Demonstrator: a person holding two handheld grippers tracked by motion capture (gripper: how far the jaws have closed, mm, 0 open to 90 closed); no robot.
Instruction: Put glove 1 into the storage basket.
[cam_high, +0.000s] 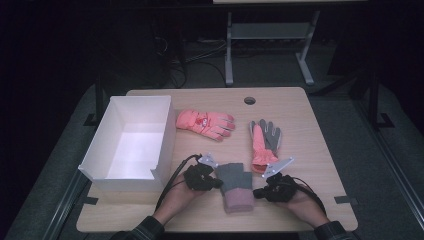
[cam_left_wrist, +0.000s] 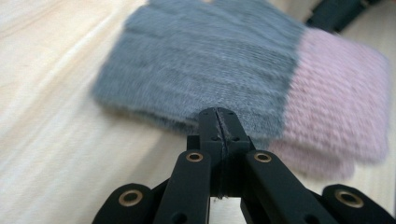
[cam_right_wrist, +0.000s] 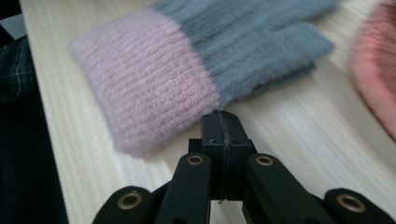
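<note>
While jaws closed | grey-pink glove between grippers | table edge near

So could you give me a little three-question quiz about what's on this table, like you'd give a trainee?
1. True or false: the white box holds a glove.
2. What lies between the left gripper and the right gripper?
A. grey and pink knitted glove
B. coral ski glove
C. coral and grey glove
3. Fill in: both grippers' jaws are ____.

Key: 1 false; 2 A; 3 shut, with nothing between them.
</note>
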